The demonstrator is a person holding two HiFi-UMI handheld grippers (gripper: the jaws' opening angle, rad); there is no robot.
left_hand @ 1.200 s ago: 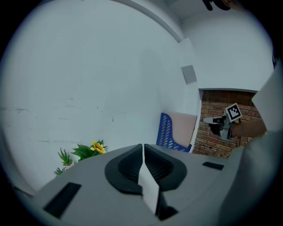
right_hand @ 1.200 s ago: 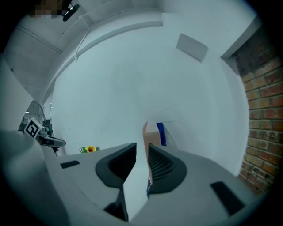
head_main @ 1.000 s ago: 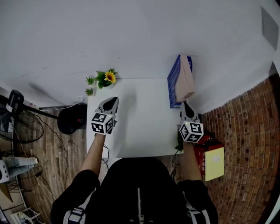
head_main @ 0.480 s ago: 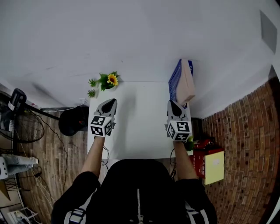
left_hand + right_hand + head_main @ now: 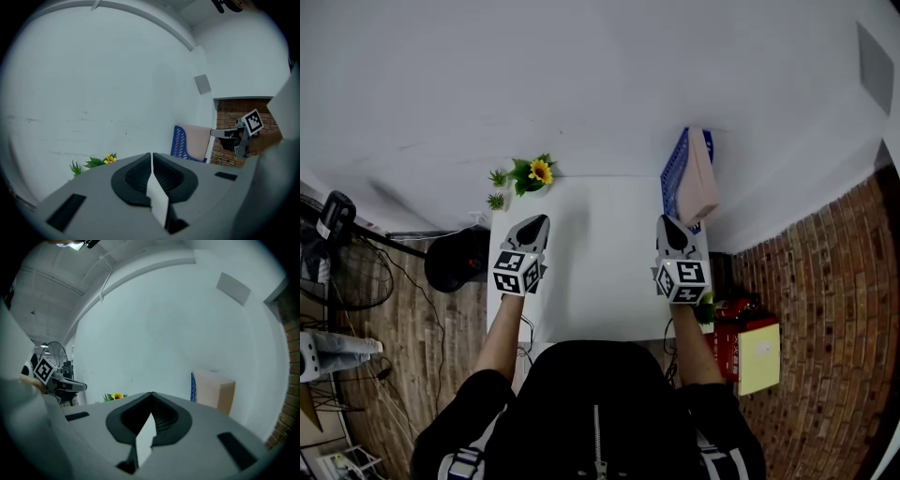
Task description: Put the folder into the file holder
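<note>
Touching slotted blue holder (image 5: pixel 671 183) stands boxy tan folder (image 5: pixel 698 180).

white table (image 5: pixel 600 281), against pale wall (image 5: pixel 600 84). sunflower sprig (image 5: pixel 540 170) with green leaves, at the table's 11 o'clock corner. standing fan (image 5: pixel 342 272), 9 o'clock, on wood floor (image 5: pixel 441 328). black round object (image 5: pixel 455 258) just beside the table's left edge. red box (image 5: pixel 729 328) and yellow pad (image 5: pixel 759 352), 4 o'clock, by brick surface (image 5: pixel 825 309).
</note>
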